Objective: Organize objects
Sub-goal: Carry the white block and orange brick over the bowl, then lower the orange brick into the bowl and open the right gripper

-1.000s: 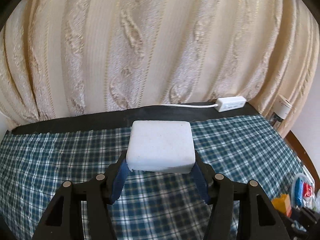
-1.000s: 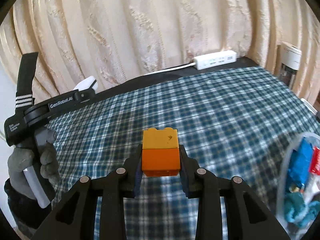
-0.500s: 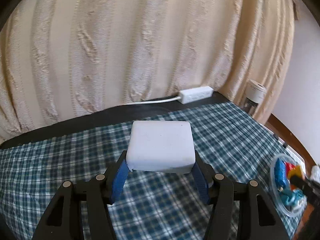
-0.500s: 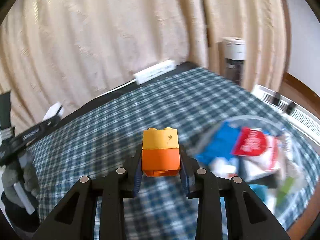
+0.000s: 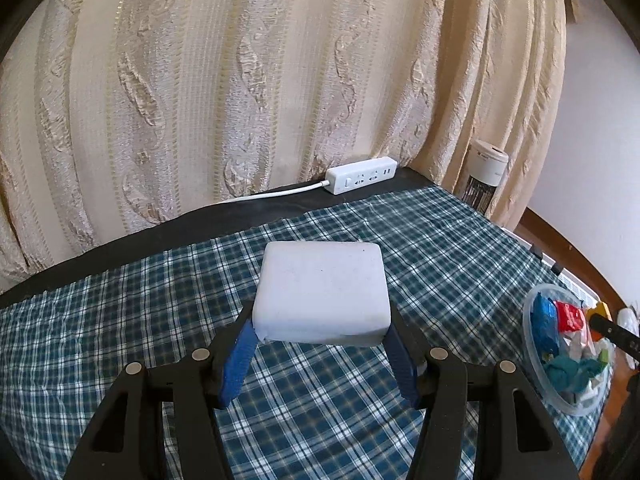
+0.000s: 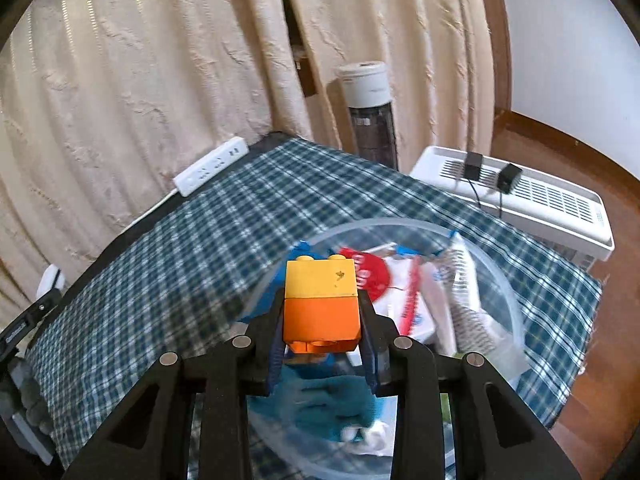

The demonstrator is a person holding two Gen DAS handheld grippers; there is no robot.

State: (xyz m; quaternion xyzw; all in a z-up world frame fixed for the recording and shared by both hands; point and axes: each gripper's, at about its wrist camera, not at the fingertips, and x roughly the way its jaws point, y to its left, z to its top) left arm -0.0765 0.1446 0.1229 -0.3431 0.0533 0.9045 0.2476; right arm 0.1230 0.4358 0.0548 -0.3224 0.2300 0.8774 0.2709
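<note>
The sorting looks well under way but not finished — the clear plastic bowl [image 6: 504, 276] at the right end of the desk [image 5: 120, 320] already holds a heap of things: a blue packet [image 5: 545, 322], a red packet [image 5: 570, 317], a teal cloth [image 6: 332, 404] and some white wrappers. Two items are in transit, one in each hand.

The right claw [image 6: 322, 354] is clenched on a stacked toy brick [image 6: 320, 304], yellow half above orange half, and hangs over the near side of the bowl, so a drop there seems to be the step in hand. The left claw [image 5: 320, 350] grips a white foam block [image 5: 322, 290] by its sides, raised above the plaid cloth [image 5: 420, 240] and well apart from the bowl, which sits off to its right.

What the views show of the cloth carries no other loose items — only the white power strip [image 5: 362, 174] at the back edge by the curtain [image 5: 240, 80]. By that reading, these two pieces may be the last to go in.
</note>
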